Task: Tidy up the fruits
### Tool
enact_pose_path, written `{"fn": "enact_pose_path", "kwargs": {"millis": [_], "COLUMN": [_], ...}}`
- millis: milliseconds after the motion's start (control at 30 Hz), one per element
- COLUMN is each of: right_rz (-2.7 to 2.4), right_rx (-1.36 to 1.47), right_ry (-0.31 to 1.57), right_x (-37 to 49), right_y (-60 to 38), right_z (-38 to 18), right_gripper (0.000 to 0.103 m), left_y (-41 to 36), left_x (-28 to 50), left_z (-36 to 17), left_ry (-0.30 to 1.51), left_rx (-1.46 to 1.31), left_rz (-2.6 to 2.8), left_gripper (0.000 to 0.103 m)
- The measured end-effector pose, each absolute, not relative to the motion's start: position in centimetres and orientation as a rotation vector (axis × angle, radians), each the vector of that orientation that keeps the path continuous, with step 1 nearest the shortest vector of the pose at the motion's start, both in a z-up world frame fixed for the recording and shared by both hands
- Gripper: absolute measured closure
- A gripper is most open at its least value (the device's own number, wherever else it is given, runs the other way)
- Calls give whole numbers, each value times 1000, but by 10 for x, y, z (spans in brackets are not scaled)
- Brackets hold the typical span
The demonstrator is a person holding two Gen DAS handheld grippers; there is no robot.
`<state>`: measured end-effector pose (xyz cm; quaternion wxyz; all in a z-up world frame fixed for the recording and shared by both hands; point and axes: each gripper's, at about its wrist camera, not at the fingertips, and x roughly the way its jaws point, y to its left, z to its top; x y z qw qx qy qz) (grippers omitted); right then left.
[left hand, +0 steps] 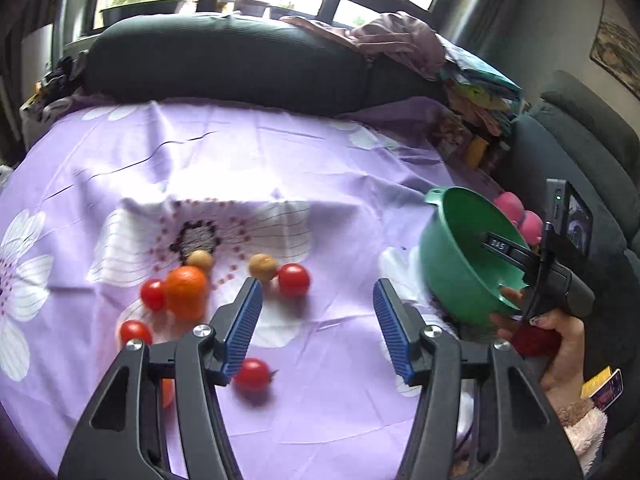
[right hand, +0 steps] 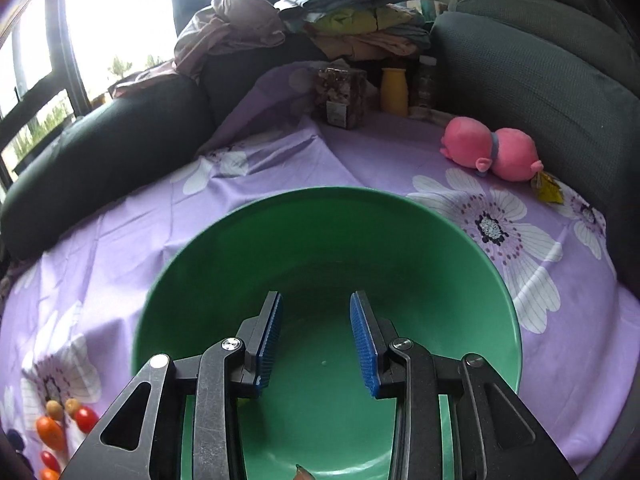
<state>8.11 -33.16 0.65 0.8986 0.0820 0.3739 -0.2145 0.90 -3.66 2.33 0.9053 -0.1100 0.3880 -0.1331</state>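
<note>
On the purple flowered cloth (left hand: 320, 168) lie an orange (left hand: 186, 292), several red tomatoes such as one (left hand: 294, 280) and another (left hand: 252, 376), and two small brown fruits (left hand: 263, 266). My left gripper (left hand: 318, 282) hovers over them, open, with nothing between its pads. A green bowl (right hand: 328, 240) stands to the right. My right gripper (right hand: 317, 296) hangs over the bowl's inside, open, its pads empty. In the left wrist view one finger (left hand: 500, 246) of it reaches into the bowl (left hand: 460, 256). A bit of orange-brown fruit (right hand: 302, 473) shows at the bowl's near edge.
A pink plush toy (right hand: 490, 148) lies at the back right. A jar (right hand: 340, 96) and a yellow bottle (right hand: 394, 92) stand at the cloth's far corner below folded cloths (right hand: 352, 20). Dark sofa cushions (left hand: 224, 60) ring the surface.
</note>
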Motion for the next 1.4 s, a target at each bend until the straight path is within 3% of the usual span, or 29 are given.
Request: {"fn": "enact_pose_path", "kwargs": {"millis": [333, 500, 633, 800, 1067, 1400], "right_rz": [-497, -405, -154, 243, 258, 267], "right_rx": [13, 10, 170, 325, 261, 277], "right_ry": [827, 753, 681, 845, 1015, 1071], "right_x": [50, 32, 29, 69, 112, 111], "right_y": [-305, -282, -257, -206, -163, -164], "right_z": [11, 31, 52, 26, -25, -42], "right_gripper": [68, 68, 68, 68, 68, 68], "left_y": [35, 39, 34, 3, -19, -23], "left_x": [14, 13, 13, 13, 25, 30], "left_z": [16, 16, 15, 7, -25, -38], "left_ry": [804, 818, 845, 926, 1059, 1122], "left_rx": [-412, -426, -435, -393, -345, -303], "left_rz": [-135, -152, -204, -279, -246, -193], "left_gripper": [42, 38, 37, 38, 56, 63]}}
